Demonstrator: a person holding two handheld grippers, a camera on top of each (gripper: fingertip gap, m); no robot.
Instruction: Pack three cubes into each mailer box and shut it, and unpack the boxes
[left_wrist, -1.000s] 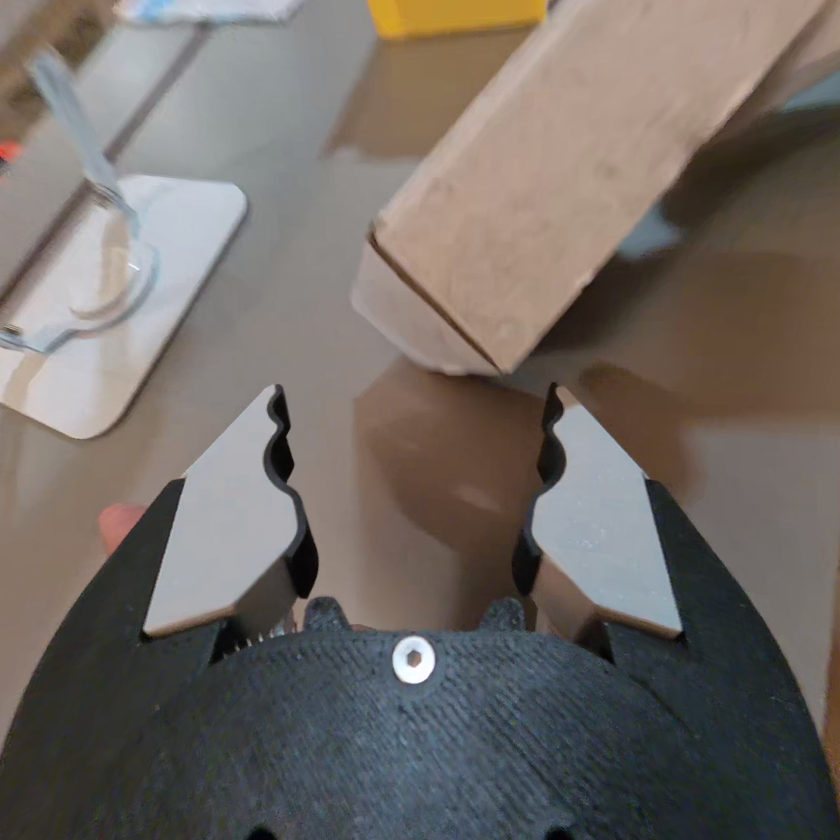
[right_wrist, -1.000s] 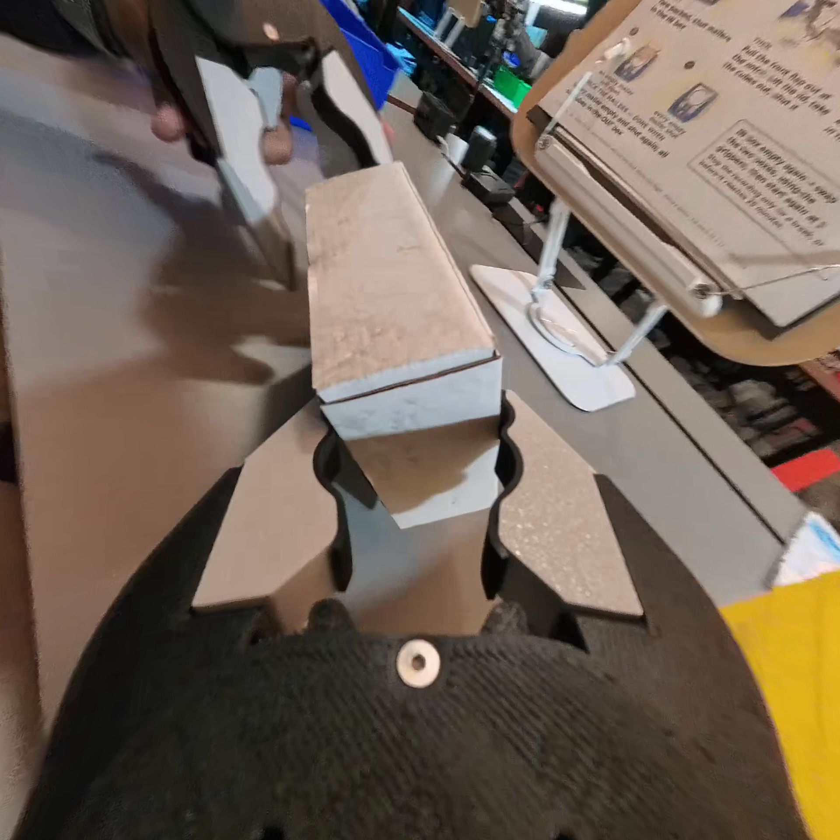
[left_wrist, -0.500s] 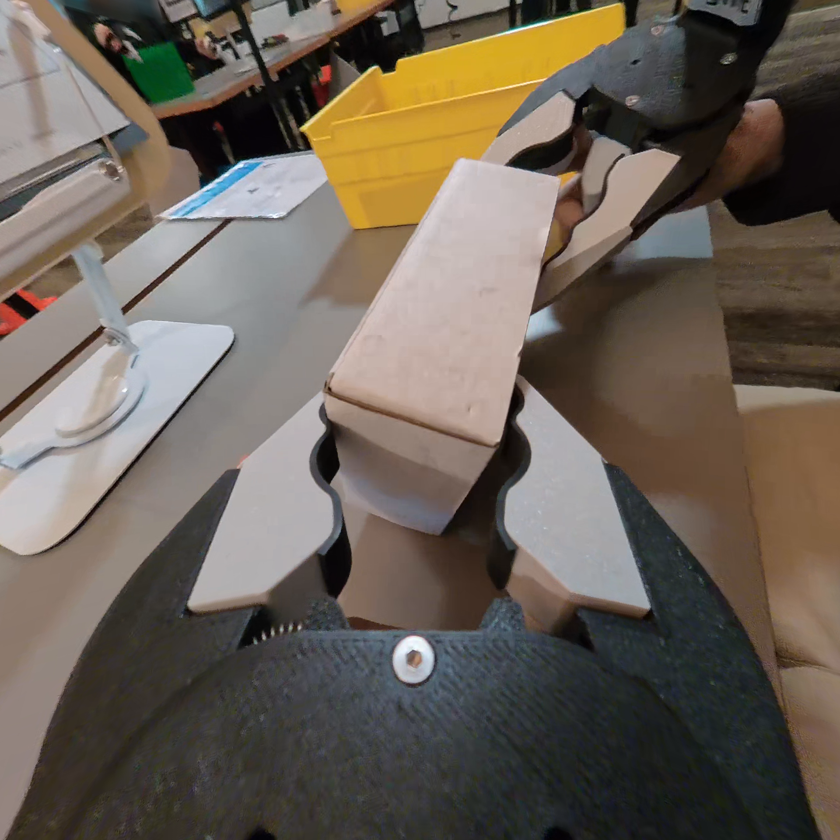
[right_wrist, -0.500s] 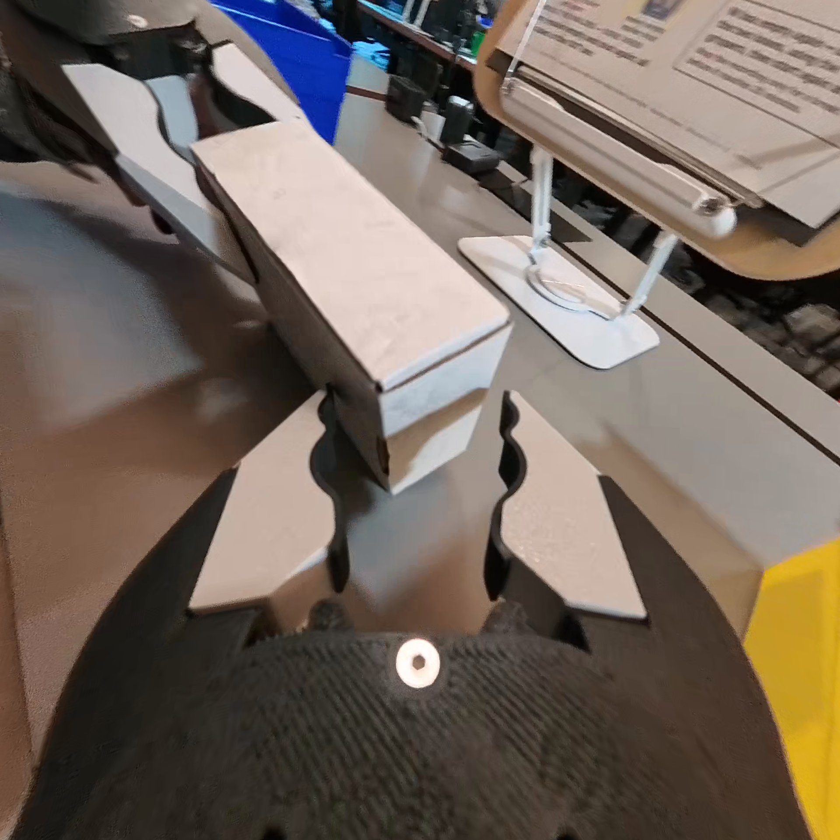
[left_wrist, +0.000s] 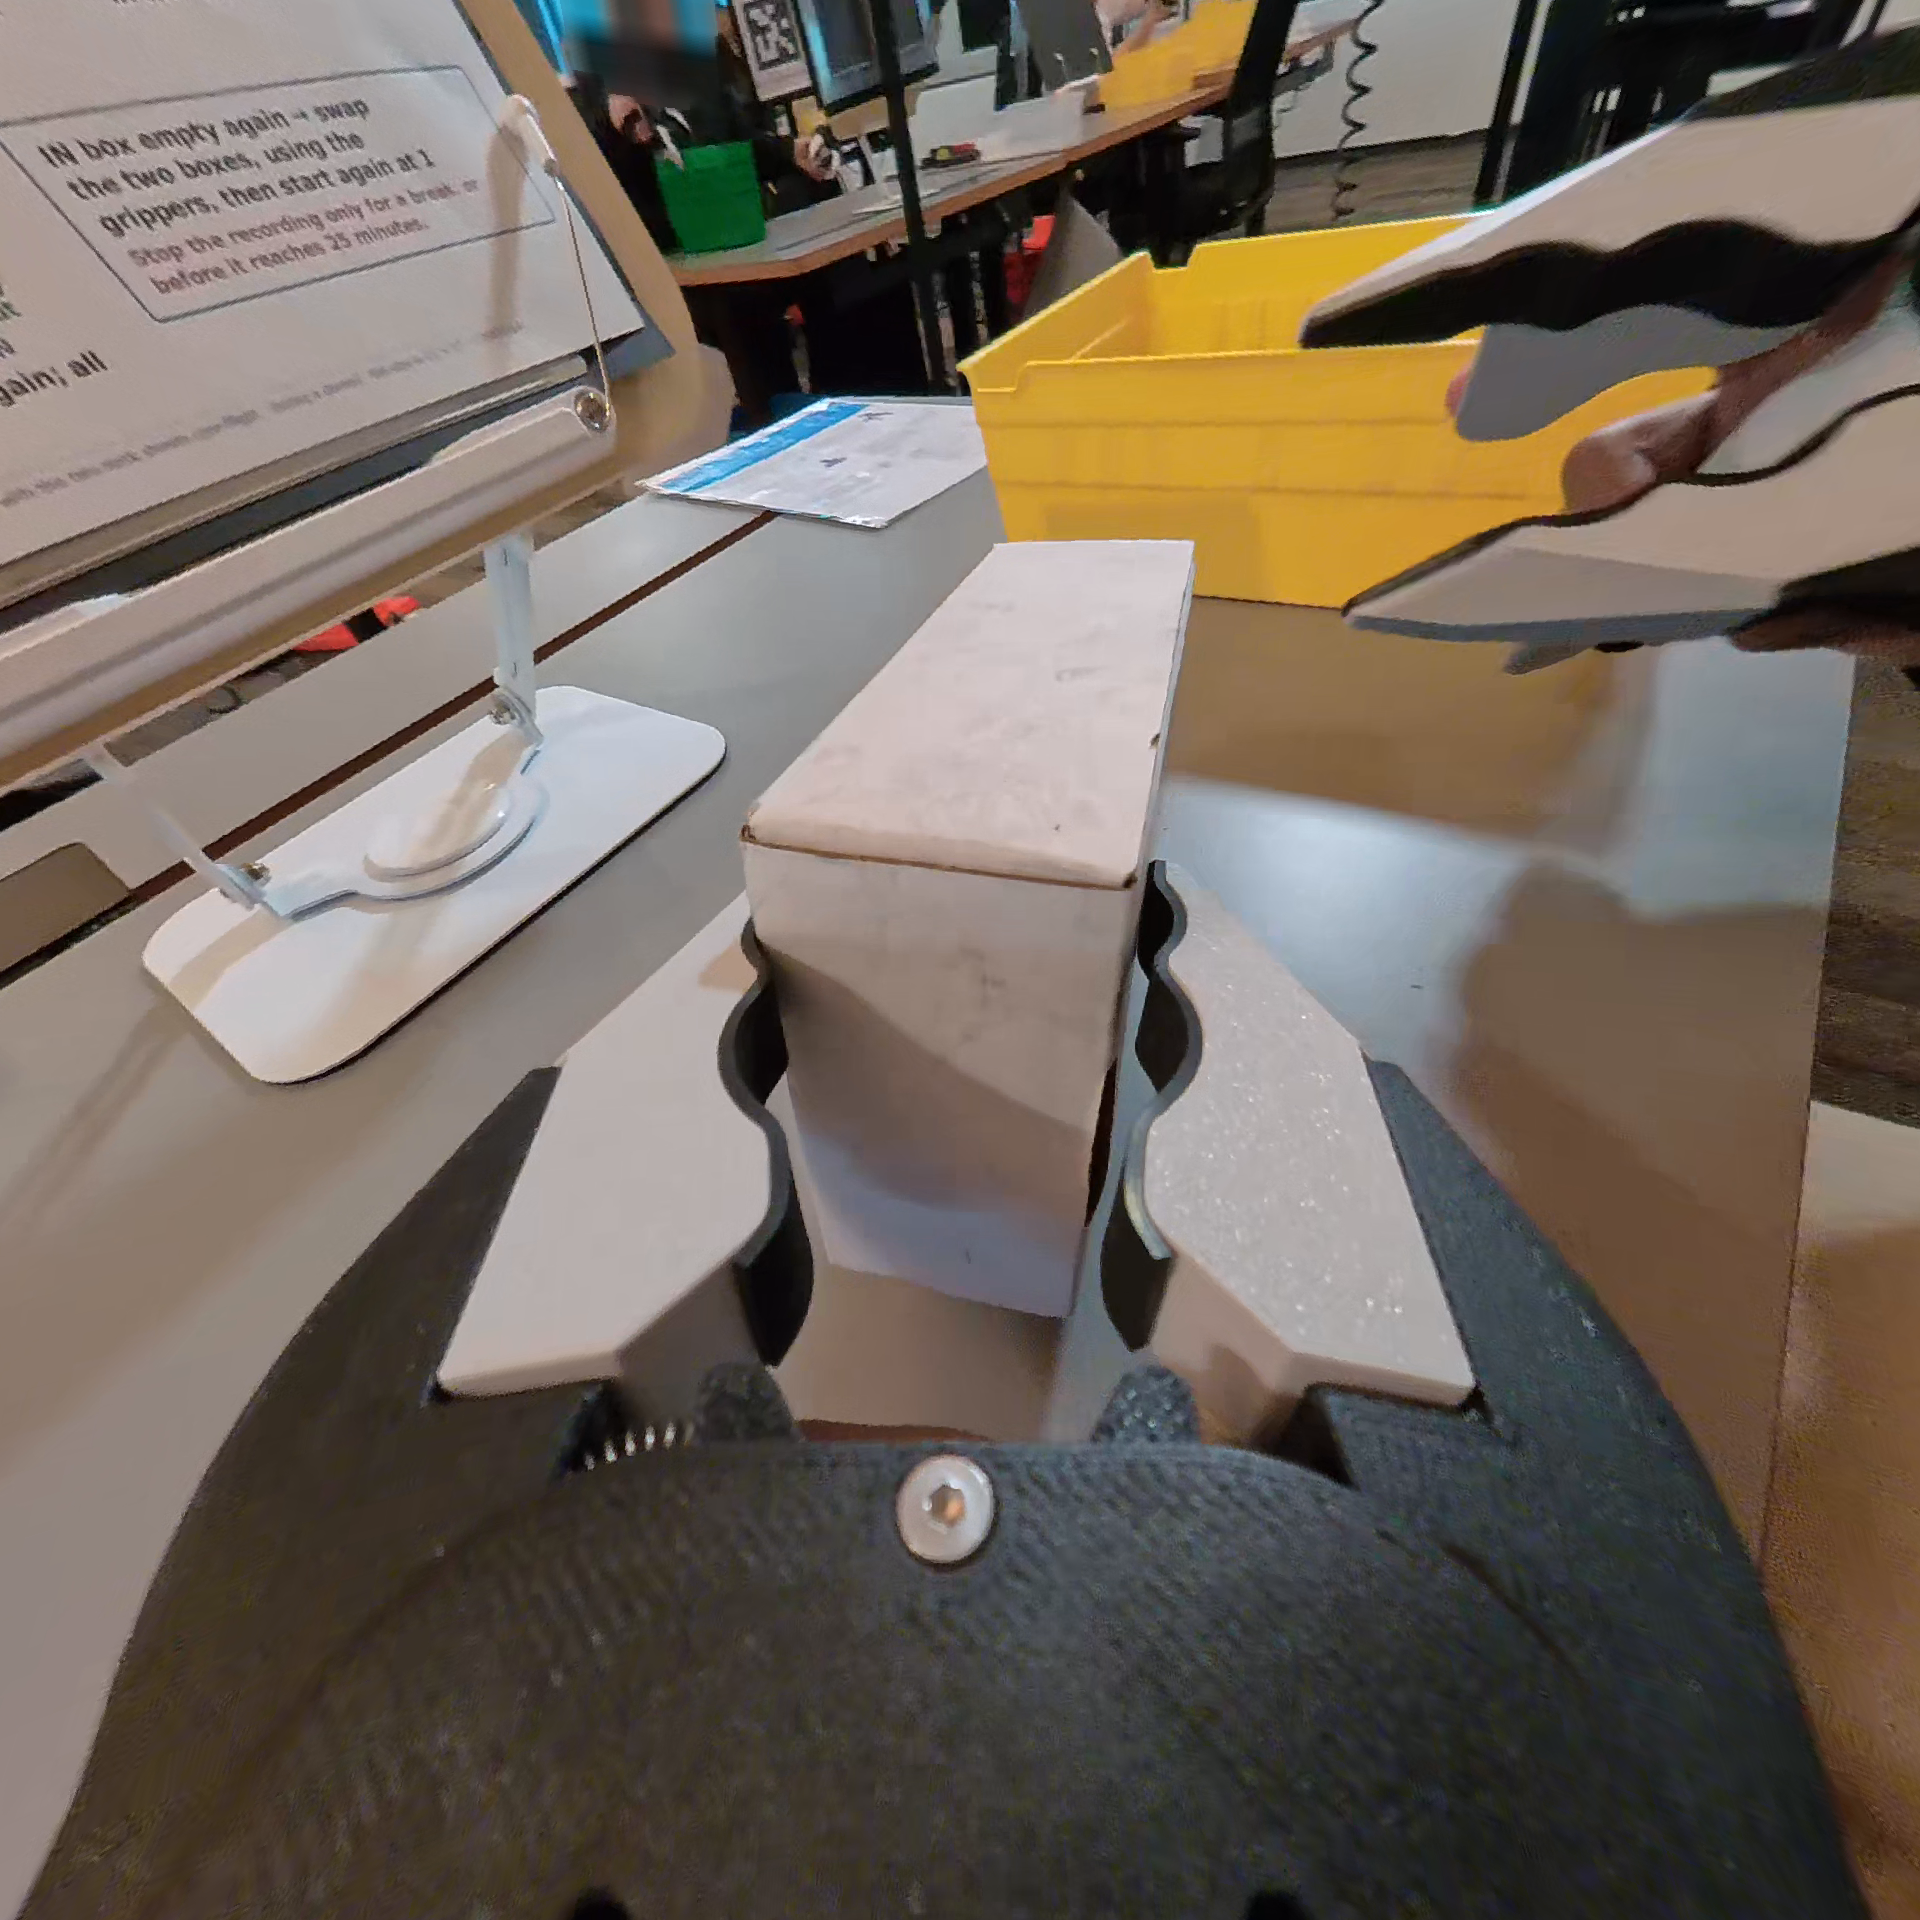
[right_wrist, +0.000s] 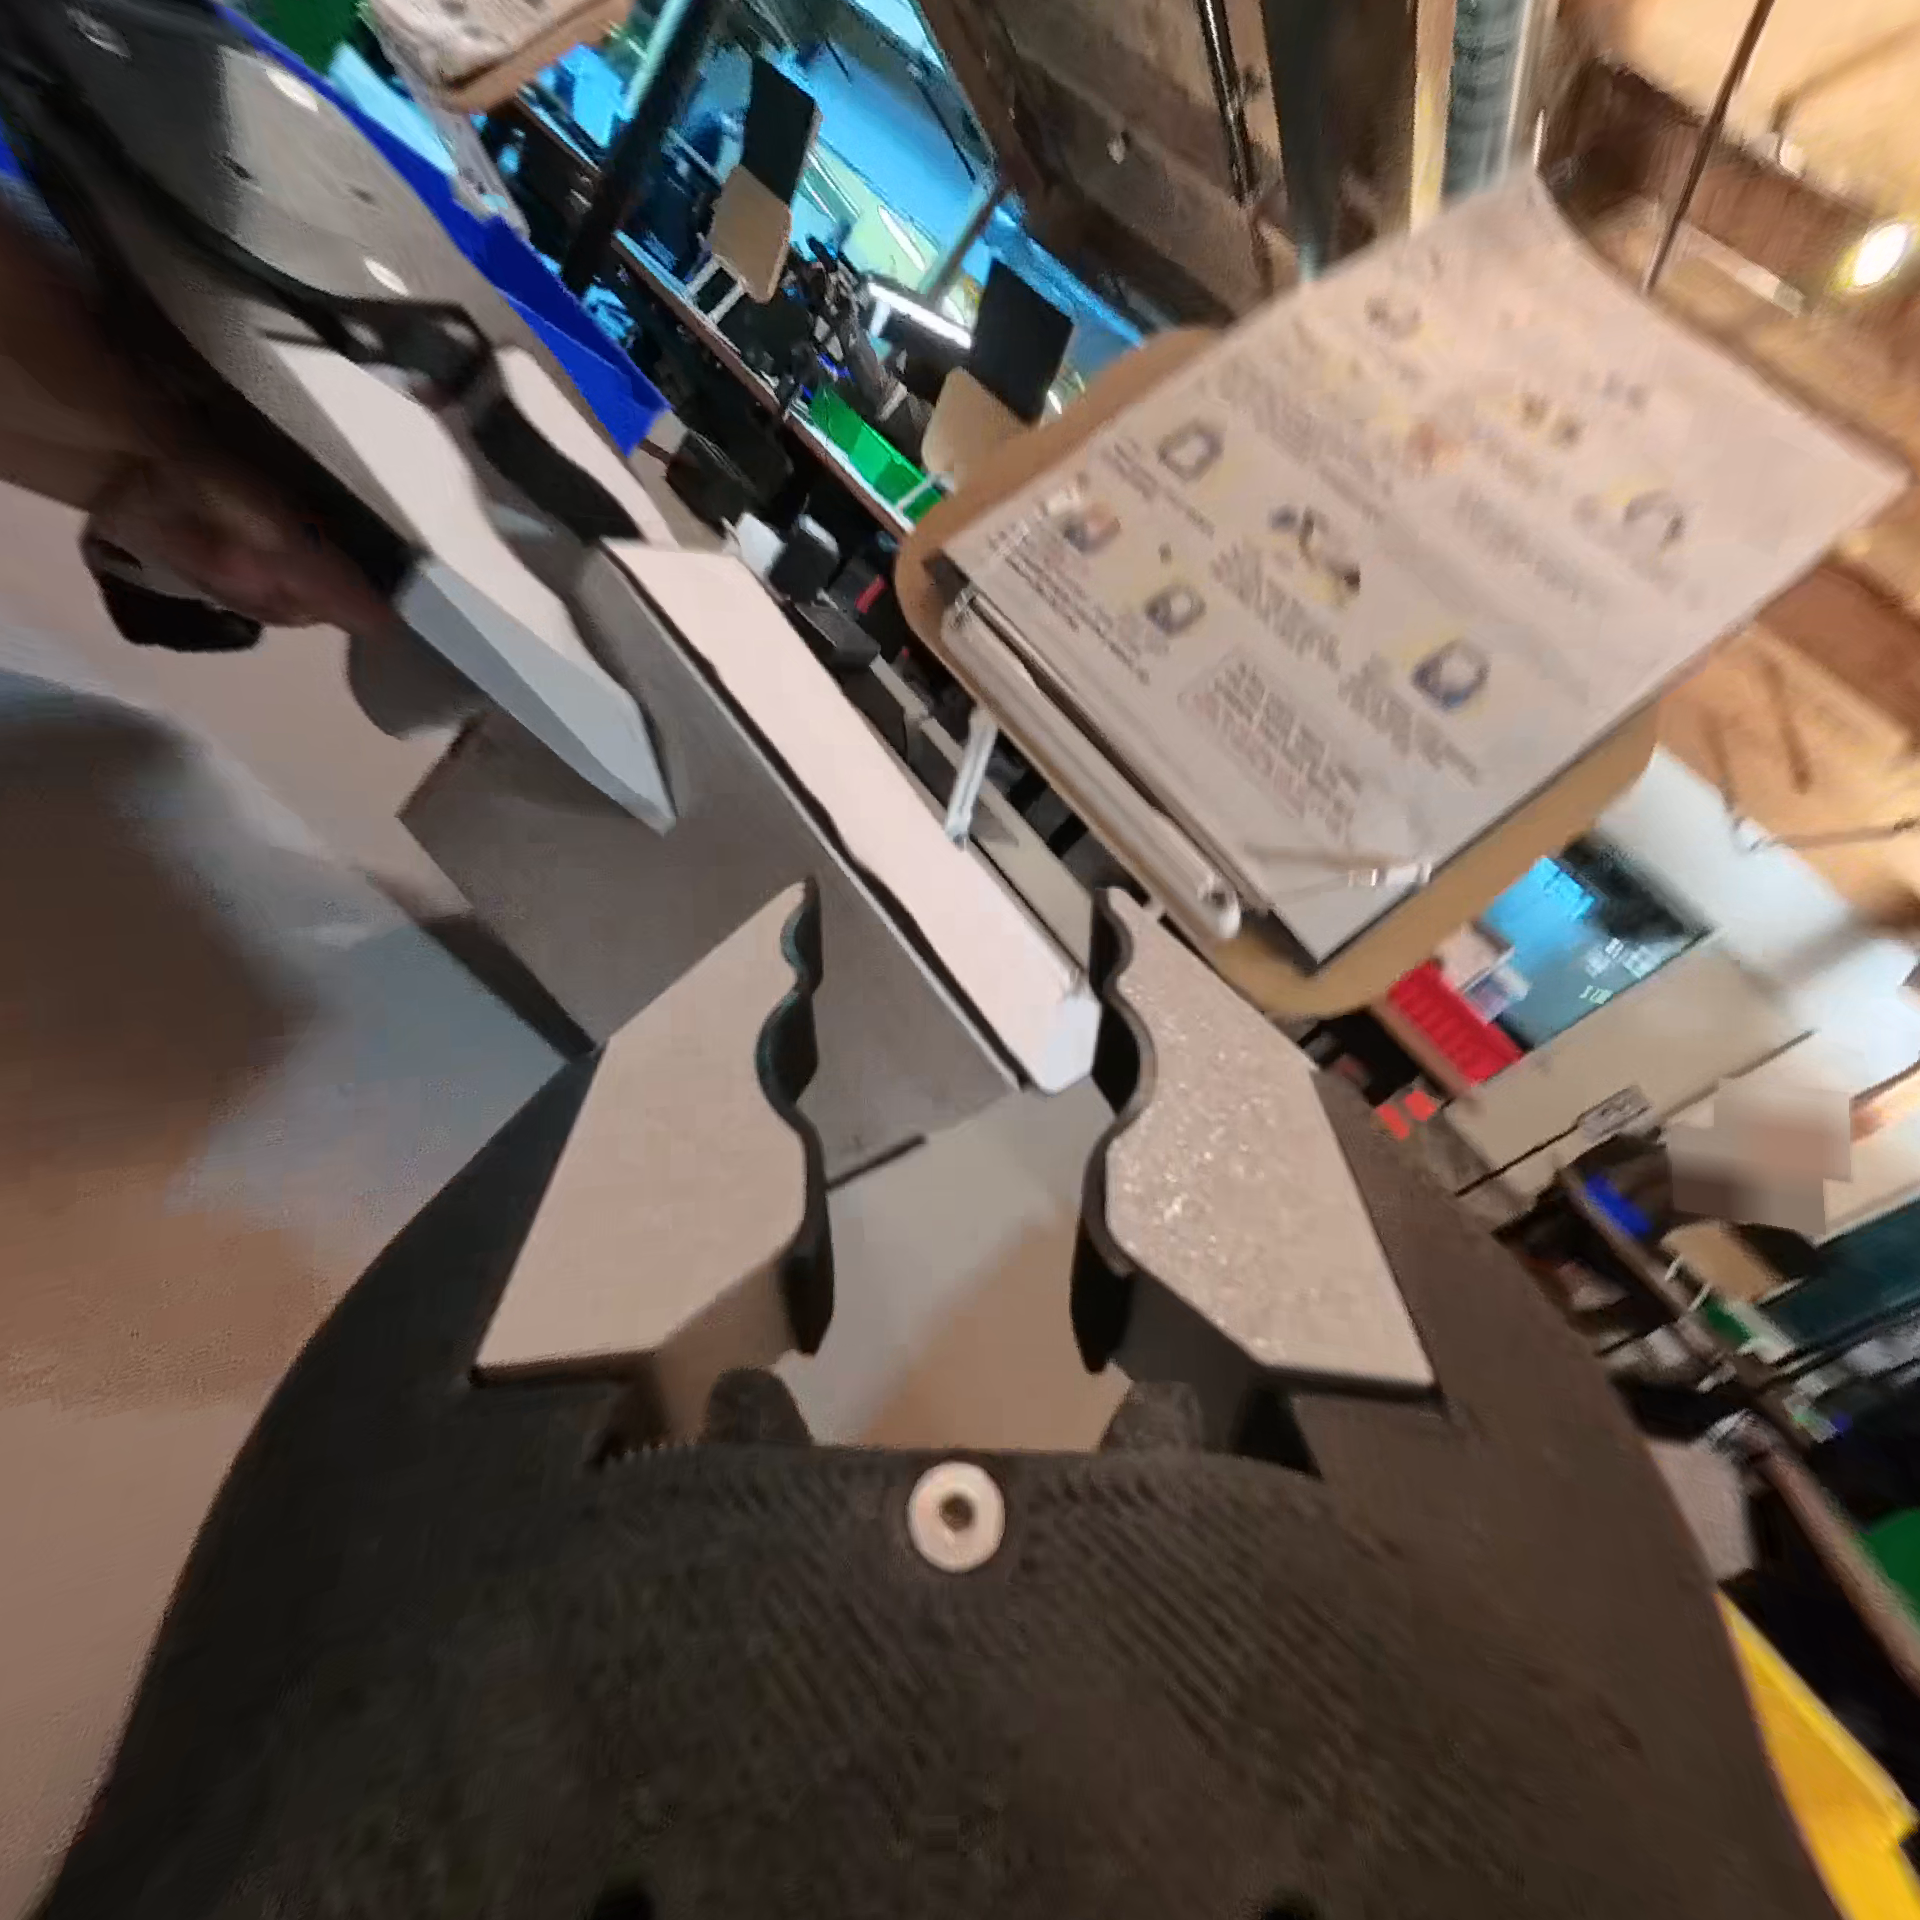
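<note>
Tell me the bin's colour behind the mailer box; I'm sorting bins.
Yellow bin, clearest in the left wrist view.

Each tool, left (left_wrist: 951, 1091) and right (right_wrist: 951, 1122), has a black ribbed printed body, one silver hex screw, and two grey fingers (left_wrist: 634, 1226) with wavy black inner edges.

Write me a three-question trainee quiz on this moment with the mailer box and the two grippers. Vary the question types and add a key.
1. True or false: the left gripper has its fingers closed on one end of the mailer box.
2. Is the right gripper open or shut? A) open B) shut on the box
3. Fill in: behind the box sits a ______ bin.

Key: 1 true; 2 A; 3 yellow.
</note>
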